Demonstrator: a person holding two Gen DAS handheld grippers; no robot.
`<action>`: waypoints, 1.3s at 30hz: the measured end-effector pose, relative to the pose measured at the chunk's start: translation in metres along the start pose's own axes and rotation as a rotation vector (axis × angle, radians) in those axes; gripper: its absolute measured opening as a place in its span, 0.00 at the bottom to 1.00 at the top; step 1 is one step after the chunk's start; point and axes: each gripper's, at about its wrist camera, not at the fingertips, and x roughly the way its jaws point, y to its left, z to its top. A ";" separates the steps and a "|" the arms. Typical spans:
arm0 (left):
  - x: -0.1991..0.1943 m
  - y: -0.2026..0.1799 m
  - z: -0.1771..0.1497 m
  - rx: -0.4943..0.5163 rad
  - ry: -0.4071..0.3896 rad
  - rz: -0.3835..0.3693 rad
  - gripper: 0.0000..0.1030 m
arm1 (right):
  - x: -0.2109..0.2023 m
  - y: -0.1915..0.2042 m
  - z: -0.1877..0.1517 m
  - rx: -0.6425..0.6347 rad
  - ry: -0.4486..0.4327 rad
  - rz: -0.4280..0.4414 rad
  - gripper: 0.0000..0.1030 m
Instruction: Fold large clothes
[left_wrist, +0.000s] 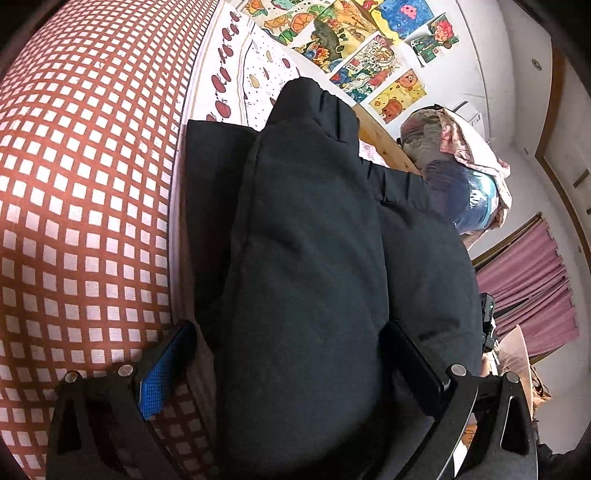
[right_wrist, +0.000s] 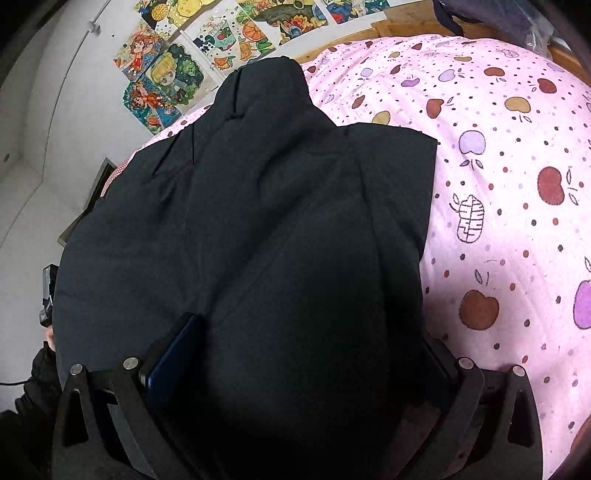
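A large black padded jacket (left_wrist: 306, 229) lies on the bed and fills the middle of both views (right_wrist: 258, 221). My left gripper (left_wrist: 291, 354) has its two fingers on either side of a thick bulge of the jacket and is shut on it. My right gripper (right_wrist: 295, 362) likewise clamps a thick fold of the jacket between its fingers. The blue pad of the left gripper's left finger (left_wrist: 159, 376) shows bare beside the cloth. The far end of the jacket rises to a folded peak near the wall.
A red and white checked cover (left_wrist: 81, 206) lies left of the jacket. A pink sheet with apple prints (right_wrist: 509, 192) lies to its right. Drawings (left_wrist: 354, 44) hang on the wall. A wooden bed frame (left_wrist: 384, 136) and a bundle of bags (left_wrist: 458, 166) stand behind. Purple curtains (left_wrist: 528, 288) hang at right.
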 end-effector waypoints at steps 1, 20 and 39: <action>0.000 -0.002 0.000 0.003 0.002 -0.003 0.99 | 0.001 0.001 0.000 0.003 0.001 -0.001 0.99; -0.036 -0.065 -0.008 -0.045 -0.098 0.112 0.25 | -0.022 0.039 -0.004 0.058 -0.062 -0.047 0.32; -0.132 -0.134 -0.035 0.080 -0.214 0.093 0.21 | -0.145 0.103 0.003 -0.084 -0.251 -0.027 0.13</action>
